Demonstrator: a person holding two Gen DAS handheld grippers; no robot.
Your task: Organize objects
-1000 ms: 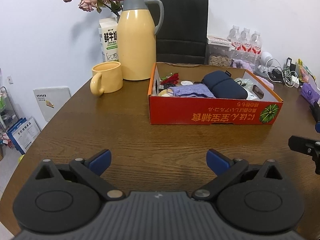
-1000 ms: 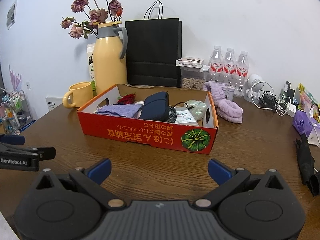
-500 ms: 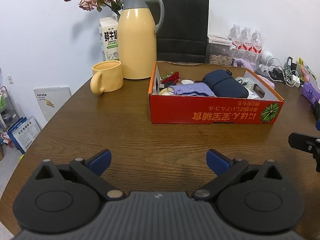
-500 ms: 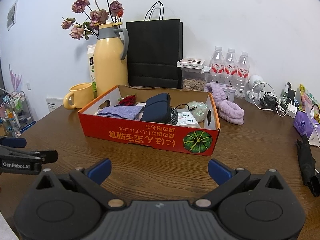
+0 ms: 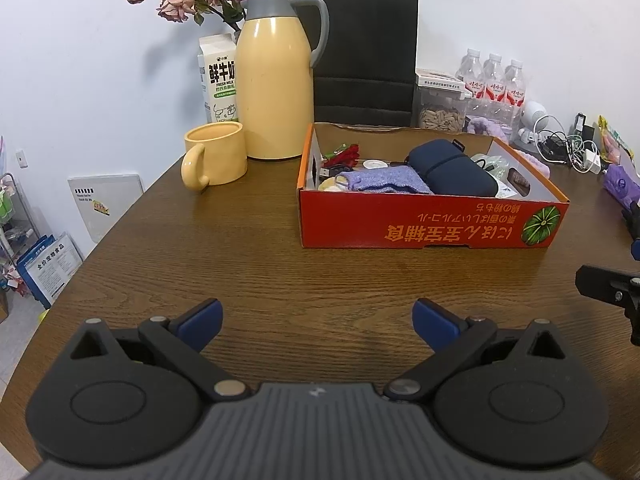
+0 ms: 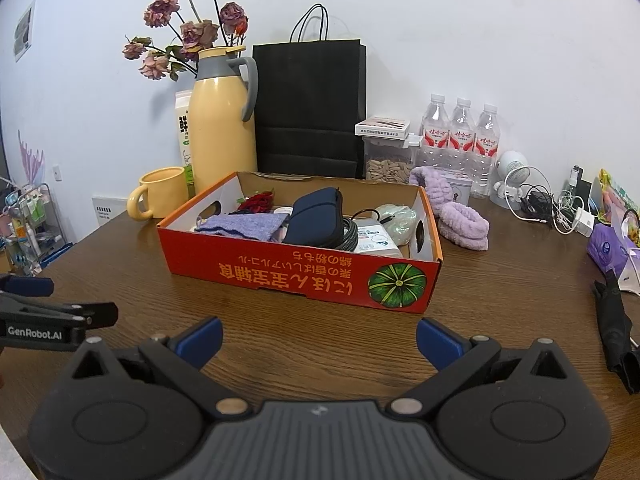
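A red cardboard box [image 5: 432,222] [image 6: 304,276] stands on the brown wooden table [image 5: 240,256]. Inside lie a navy pouch [image 5: 452,170] [image 6: 318,218], a purple cloth [image 5: 384,180] [image 6: 244,226], a red flower piece [image 5: 346,152], a cable and small packets. My left gripper [image 5: 316,318] hovers open over the table, well short of the box, holding nothing. My right gripper [image 6: 318,338] is open too, empty, facing the box's front wall. Each gripper shows at the edge of the other's view.
A yellow mug [image 5: 214,156], a yellow thermos [image 5: 274,76], a milk carton [image 5: 218,78] and a black paper bag [image 5: 364,52] stand behind the box. At the right are water bottles [image 6: 462,136], purple fluffy items [image 6: 460,224], cables [image 6: 548,204] and a black folded umbrella [image 6: 614,328].
Both cameras have drifted slightly; the box sits a little lower in both views. Both grippers stay open and empty.
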